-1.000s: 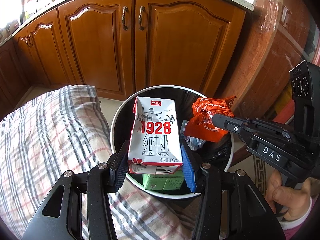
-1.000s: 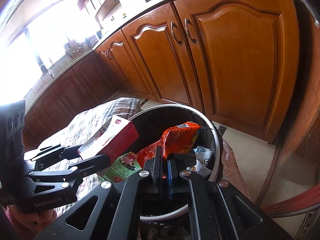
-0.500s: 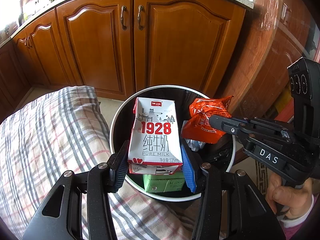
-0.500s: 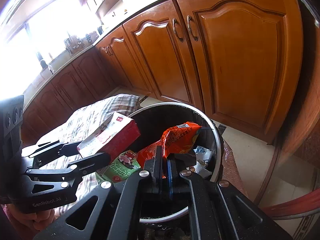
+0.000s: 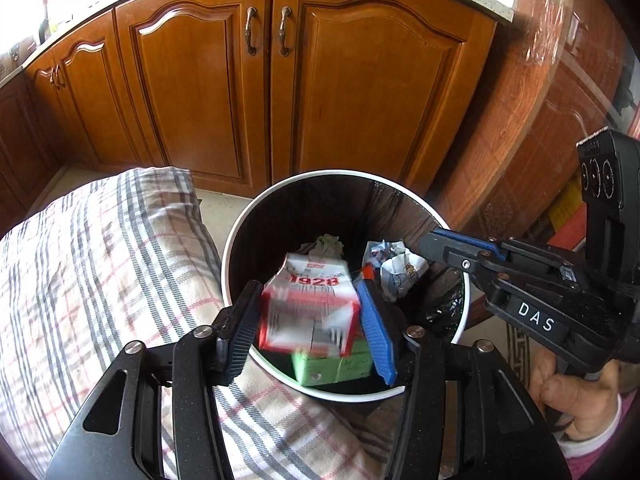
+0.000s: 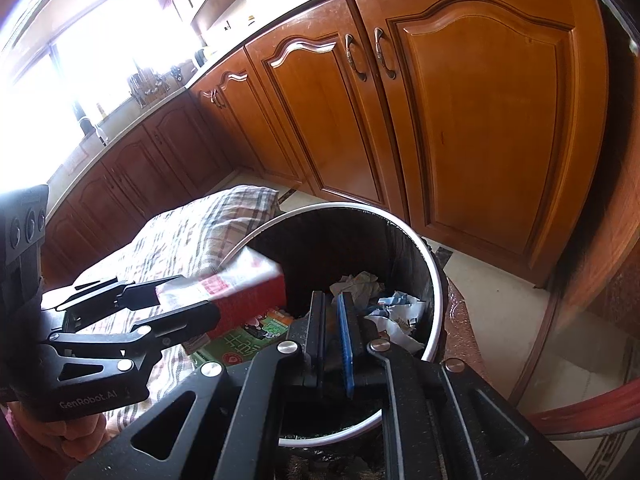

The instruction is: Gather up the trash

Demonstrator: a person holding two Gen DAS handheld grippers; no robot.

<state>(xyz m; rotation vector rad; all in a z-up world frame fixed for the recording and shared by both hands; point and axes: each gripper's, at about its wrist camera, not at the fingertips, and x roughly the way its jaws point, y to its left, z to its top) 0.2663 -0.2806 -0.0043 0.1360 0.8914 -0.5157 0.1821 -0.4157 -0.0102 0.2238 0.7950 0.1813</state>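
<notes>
A round bin with a white rim and black liner stands below both grippers. My left gripper is over its near edge and its jaws are opening. The white and red milk carton is blurred and tipping down between the pads, which no longer press on it. In the right wrist view the carton juts out past the left gripper. My right gripper hangs over the bin, its jaws opening a narrow gap with nothing between them. Only an orange sliver of the snack wrapper shows.
Inside the bin lie a green carton and crumpled paper. A plaid cloth covers a surface to the left of the bin. Wooden cabinet doors stand right behind it. A hand holds the right gripper's handle.
The left jaws have widened and the milk carton has tipped and slid down towards the bin. The right jaws have parted and the orange wrapper has dropped out of them.
</notes>
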